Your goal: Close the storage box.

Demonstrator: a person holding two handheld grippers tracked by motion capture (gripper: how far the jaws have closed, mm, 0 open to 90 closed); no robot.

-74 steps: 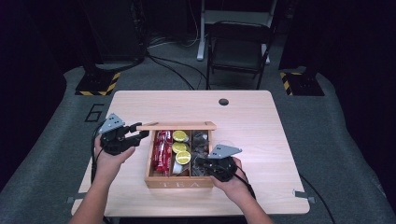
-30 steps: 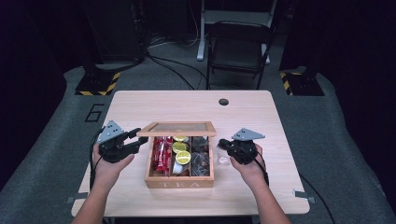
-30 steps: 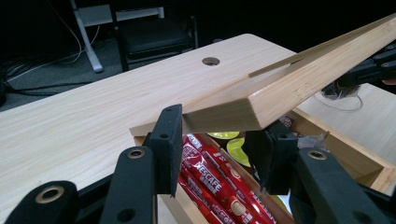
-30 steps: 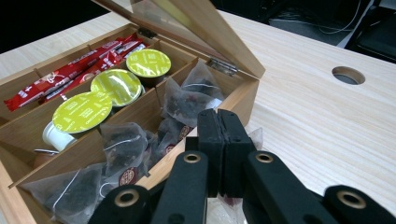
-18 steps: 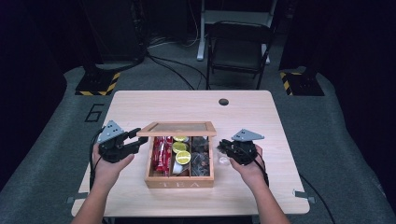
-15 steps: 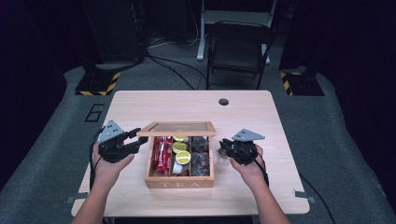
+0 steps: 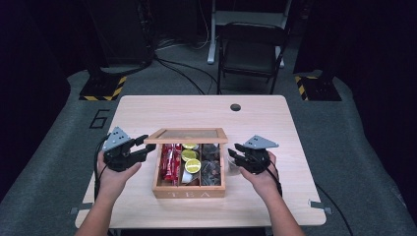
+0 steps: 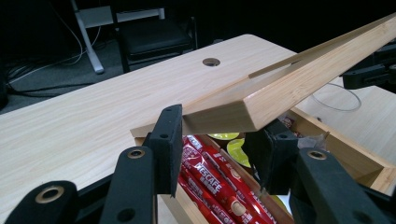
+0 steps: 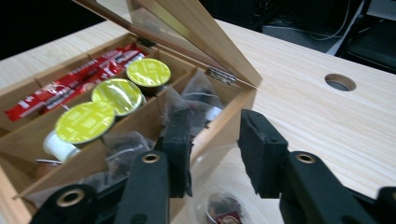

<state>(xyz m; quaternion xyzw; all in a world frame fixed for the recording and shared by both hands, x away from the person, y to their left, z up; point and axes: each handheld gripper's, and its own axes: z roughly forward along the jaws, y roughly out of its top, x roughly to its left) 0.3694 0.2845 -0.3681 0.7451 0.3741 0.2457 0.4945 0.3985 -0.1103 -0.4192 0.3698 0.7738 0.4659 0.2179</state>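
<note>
Two grippers flank the wooden tea box (image 7: 189, 189): left gripper (image 8: 217, 140) pinches the raised lid (image 8: 299, 79), right gripper (image 9: 215, 149) hovers, jaws spread, over a clear cup (image 9: 224, 210)

Left gripper (image 8: 219, 140) jaws clamping the raised wooden lid (image 8: 299, 84) corner, red Nescafé sticks (image 8: 210, 182) in the open box (image 8: 359, 158) beneath, pale table (image 8: 70, 126) beyond
</note>
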